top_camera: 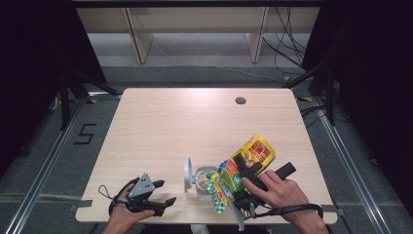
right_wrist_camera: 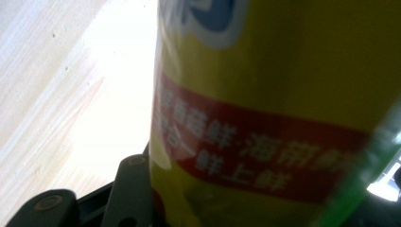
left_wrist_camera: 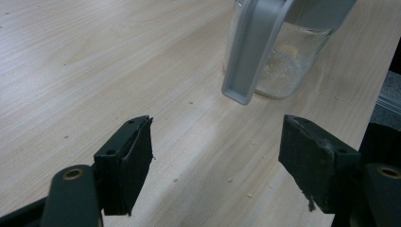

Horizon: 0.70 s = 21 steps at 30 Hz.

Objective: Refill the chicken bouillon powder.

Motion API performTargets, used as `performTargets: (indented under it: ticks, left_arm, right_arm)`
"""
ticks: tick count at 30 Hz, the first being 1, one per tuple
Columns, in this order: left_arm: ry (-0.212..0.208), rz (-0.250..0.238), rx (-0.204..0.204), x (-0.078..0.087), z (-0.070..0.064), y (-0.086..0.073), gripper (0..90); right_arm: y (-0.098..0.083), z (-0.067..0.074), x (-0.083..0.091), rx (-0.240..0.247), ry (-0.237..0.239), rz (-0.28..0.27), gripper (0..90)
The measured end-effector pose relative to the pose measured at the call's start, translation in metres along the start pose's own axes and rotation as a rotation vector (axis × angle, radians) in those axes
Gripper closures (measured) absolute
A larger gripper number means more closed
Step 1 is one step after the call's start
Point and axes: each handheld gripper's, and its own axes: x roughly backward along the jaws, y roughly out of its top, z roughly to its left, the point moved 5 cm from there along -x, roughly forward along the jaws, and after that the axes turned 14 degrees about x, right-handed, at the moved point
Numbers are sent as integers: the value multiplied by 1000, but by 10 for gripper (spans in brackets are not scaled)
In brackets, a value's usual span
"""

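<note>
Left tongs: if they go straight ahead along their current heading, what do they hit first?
Probably the grey handle of the clear jar. The left tongs stand open over bare table, with the handle nearest ahead; depth is unclear.

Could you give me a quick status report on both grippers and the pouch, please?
Left gripper open, resting on table. Right gripper shut on yellow pouch, tilted over glass jar. Jar lid open; nothing in the way.

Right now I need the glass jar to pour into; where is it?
In the high view the glass jar stands near the table's front edge, between the left gripper and the yellow bag in the right gripper's jaws.
</note>
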Motion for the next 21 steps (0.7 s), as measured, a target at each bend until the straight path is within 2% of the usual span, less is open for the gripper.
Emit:
performTargets:
  ticks: [1,2,4,5,6,7,9,13,14,15,17,18,20,21]
  left_arm:
    - [2,20,-21,2,2,0,258]
    - [1,7,-10,1,1,0,258]
    - [1,8,-14,1,2,1,258]
    - [7,14,-21,2,2,0,258]
    - [3,16,-20,2,2,0,258]
    - [0,13,-18,2,1,1,258]
    - [-1,-1,-9,0,1,1,258]
    - [-4,3,-14,1,1,1,258]
    - [-5,0,-13,1,1,1,258]
    - [-1,9,-14,1,1,1,258]
    - [4,10,-8,1,1,0,258]
    - [-1,3,-3,1,1,0,258]
    - [-3,-4,-5,-1,1,1,258]
    - [12,16,-18,1,2,0,258]
  right_arm:
    - [1,1,0,-9,3,12,555]
    - [2,2,-1,12,7,8,555]
    - [3,5,-3,4,35,-13,555]
    - [3,5,-4,-1,23,-9,555]
    - [4,5,-4,0,38,-16,556]
    - [3,4,-3,1,17,-4,556]
    - [3,3,-2,0,5,-6,556]
    - [4,4,-3,10,19,-4,556]
    - [5,6,-3,-21,22,-5,556]
    - [4,5,-3,-1,18,-13,556]
    - [5,6,-3,-24,22,-1,556]
    - [5,4,-3,2,16,-9,556]
    - [5,5,-4,1,20,-16,556]
    - [5,5,-4,-3,23,-17,556]
